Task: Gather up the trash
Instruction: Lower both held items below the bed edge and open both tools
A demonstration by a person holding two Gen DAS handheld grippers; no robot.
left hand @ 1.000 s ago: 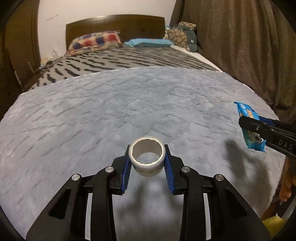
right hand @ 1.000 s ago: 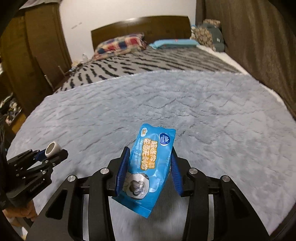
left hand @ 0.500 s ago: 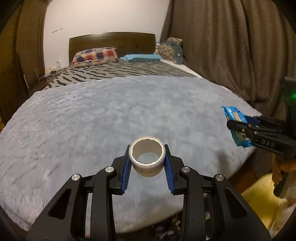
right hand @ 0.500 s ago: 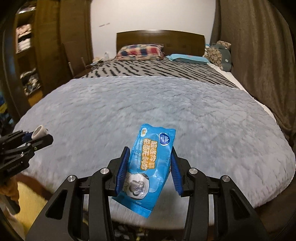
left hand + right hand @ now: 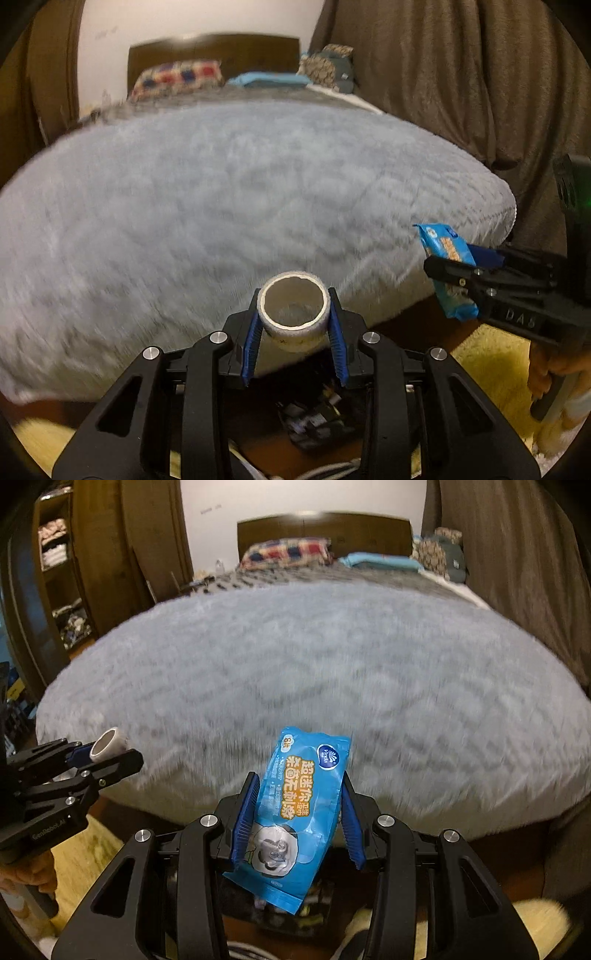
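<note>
Both grippers have pulled back off the grey blanket point(image 5: 236, 192) past the bed's foot. Left gripper point(image 5: 293, 317) clamps a cardboard tape core point(image 5: 293, 314); right gripper point(image 5: 297, 812) clamps a blue wipes packet point(image 5: 295, 812). Pickup done; disposal remains, no bin clearly visible.

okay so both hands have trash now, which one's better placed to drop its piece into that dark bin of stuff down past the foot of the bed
Left, narrowly. The left hand-held gripper holds the cardboard tube right above the dark container. The right hand-held gripper, clamping the blue wipes packet, hides most of it.
</note>
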